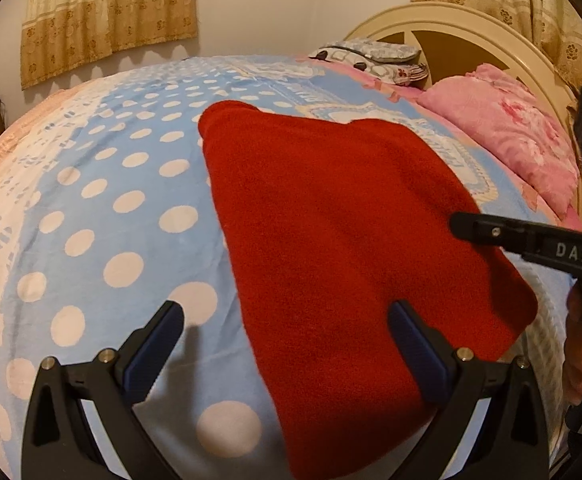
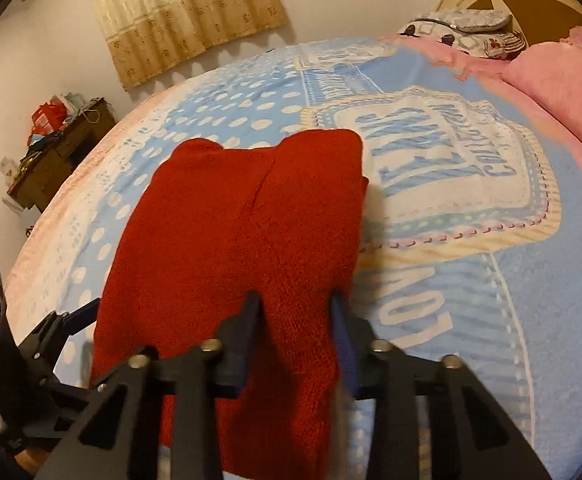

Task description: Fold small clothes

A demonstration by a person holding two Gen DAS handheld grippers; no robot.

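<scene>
A red knitted garment (image 1: 351, 240) lies spread on the blue polka-dot blanket (image 1: 111, 200), its two rounded ends pointing toward the far side of the bed. My left gripper (image 1: 287, 320) is open just above the blanket, and the garment's near left edge passes between its fingers. In the right wrist view my right gripper (image 2: 295, 300) is shut on the near right part of the red garment (image 2: 243, 208), with a bunched fold filling the gap between the pads. Seen from the left wrist, the right gripper's finger (image 1: 491, 234) reaches in over the garment's right edge.
A pink pillow (image 1: 511, 140) and a patterned grey pillow (image 1: 371, 56) lie by the cream headboard (image 1: 471, 24). Against the wall at far left stands a cluttered wooden side table (image 2: 59, 152). A person's hand (image 1: 579, 352) holds the right gripper. My left gripper (image 2: 75, 316) shows at the left.
</scene>
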